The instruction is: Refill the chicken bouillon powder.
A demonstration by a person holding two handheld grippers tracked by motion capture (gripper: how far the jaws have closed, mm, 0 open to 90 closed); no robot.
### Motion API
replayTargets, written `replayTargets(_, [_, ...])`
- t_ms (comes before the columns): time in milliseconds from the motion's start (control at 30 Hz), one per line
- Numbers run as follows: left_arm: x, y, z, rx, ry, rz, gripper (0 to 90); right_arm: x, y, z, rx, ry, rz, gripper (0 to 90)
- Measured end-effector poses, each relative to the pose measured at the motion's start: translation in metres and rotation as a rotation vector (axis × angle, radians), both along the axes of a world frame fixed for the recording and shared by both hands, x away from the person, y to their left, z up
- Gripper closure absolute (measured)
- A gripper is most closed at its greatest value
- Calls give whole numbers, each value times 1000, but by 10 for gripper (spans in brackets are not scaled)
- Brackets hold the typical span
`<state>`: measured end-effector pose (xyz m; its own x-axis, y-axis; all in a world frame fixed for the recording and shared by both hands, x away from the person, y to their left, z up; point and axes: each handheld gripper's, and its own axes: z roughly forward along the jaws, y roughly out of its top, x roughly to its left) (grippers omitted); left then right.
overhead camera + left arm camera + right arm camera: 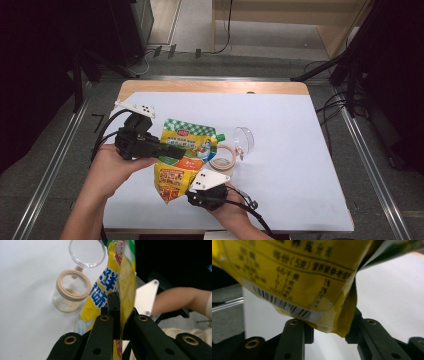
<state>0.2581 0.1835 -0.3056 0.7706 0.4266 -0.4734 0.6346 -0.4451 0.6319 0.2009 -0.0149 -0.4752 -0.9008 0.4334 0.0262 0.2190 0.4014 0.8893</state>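
Note:
A yellow and green spouted pouch (187, 142) hangs above the table between both grippers. My left gripper (177, 151) comes in from the left and is shut on the pouch's side edge; in the left gripper view its jaws (117, 306) pinch the thin edge of the pouch (125, 275). My right gripper (192, 192) sits under the pouch's lower end. In the right gripper view the folded bottom of the pouch (299, 272) lies between the jaws (328, 331), with both pads touching its sides.
A small clear jar with a beige rim (222, 157) stands just right of the pouch, its hinged clear lid (243, 139) open. It appears in the left gripper view too (71, 290). The white table cover (290, 150) stretches right and back.

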Motion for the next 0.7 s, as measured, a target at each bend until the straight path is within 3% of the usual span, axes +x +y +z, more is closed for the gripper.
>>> replayTargets(100, [2, -2, -2, 1, -9, 33, 898, 0, 1, 2, -1, 26, 0, 697])
replayTargets(133, [3, -4, -5, -8, -4, 43, 891, -1, 1, 4, 2, 60, 12, 706])
replayTargets(233, [5, -9, -10, -12, 12, 63, 884, -5, 3, 5, 1, 77, 28, 727])
replayTargets(700, [9, -30, -27, 54, -6, 83, 853, -17, 12, 10, 1, 98, 83, 739])
